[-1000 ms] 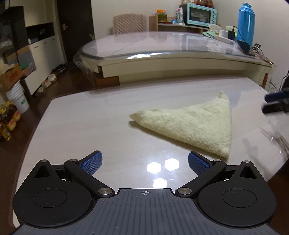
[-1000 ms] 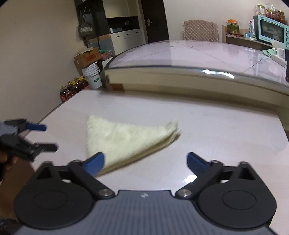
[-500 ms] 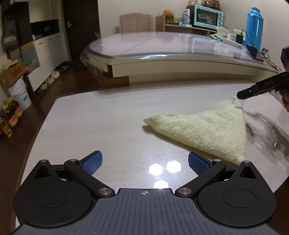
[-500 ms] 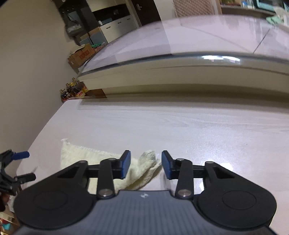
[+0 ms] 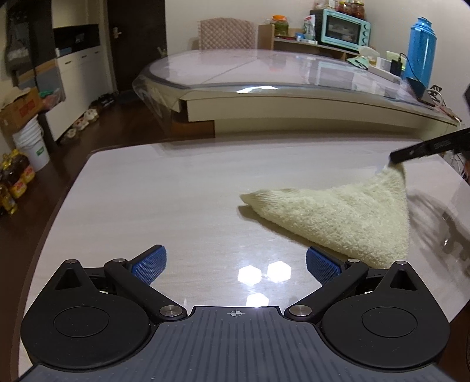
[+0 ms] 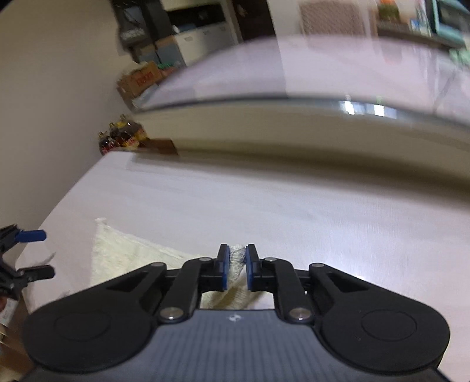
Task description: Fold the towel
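Observation:
A cream towel point(image 5: 346, 217) folded into a triangle lies on the pale table point(image 5: 164, 199), right of centre in the left wrist view. My left gripper point(image 5: 235, 264) is open and empty, low over the table, left of the towel's near corner. My right gripper point(image 6: 236, 266) is shut on the towel's far corner point(image 6: 237, 255) and lifts it a little; the rest of the towel point(image 6: 123, 255) lies to its left. In the left wrist view the right gripper point(image 5: 396, 157) shows as a dark finger at the towel's raised tip.
A larger glass-topped table point(image 5: 279, 76) stands beyond the pale table. A blue flask point(image 5: 421, 50) and a teal oven point(image 5: 340, 25) are at the back right. A bucket point(image 5: 32, 147) and bottles point(image 5: 14, 179) stand on the floor, left.
My right gripper has come down on the towel's far corner, closed on it and raised it slightly. My left gripper stays open and has shifted a little left of the towel.

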A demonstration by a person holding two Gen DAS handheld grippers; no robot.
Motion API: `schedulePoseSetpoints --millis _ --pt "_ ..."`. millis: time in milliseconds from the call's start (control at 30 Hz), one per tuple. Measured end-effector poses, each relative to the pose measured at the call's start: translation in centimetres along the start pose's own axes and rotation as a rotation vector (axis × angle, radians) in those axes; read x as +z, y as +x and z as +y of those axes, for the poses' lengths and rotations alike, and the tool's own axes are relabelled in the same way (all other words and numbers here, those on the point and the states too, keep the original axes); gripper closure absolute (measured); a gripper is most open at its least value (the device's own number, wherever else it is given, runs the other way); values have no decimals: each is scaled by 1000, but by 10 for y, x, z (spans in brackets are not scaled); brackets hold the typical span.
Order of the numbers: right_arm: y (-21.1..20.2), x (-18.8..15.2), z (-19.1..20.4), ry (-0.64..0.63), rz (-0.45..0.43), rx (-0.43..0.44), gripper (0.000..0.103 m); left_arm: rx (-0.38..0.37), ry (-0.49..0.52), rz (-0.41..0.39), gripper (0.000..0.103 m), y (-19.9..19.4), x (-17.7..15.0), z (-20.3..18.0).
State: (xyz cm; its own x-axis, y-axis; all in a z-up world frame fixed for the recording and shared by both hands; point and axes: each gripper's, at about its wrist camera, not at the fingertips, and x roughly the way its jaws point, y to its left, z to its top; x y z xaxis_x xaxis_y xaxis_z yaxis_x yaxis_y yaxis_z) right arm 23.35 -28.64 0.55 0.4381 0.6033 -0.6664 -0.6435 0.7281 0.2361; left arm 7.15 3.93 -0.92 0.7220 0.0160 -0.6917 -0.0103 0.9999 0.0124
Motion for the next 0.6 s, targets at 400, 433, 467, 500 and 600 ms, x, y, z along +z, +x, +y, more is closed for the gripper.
schedulePoseSetpoints --millis 400,433,467,500,600 --pt "-86 -67 161 -325 -21 365 91 91 -42 4 0 -20 -21 37" --pt "-85 -71 165 -331 -7 381 91 95 -44 6 0 -21 -23 38" --pt "-77 -85 178 -358 33 401 91 98 -50 10 0 -23 -25 40" --pt "-72 -87 182 -371 52 404 91 98 -55 12 0 -25 -28 42" --pt "-54 -103 191 -416 125 409 91 98 -57 13 0 -28 -33 46"
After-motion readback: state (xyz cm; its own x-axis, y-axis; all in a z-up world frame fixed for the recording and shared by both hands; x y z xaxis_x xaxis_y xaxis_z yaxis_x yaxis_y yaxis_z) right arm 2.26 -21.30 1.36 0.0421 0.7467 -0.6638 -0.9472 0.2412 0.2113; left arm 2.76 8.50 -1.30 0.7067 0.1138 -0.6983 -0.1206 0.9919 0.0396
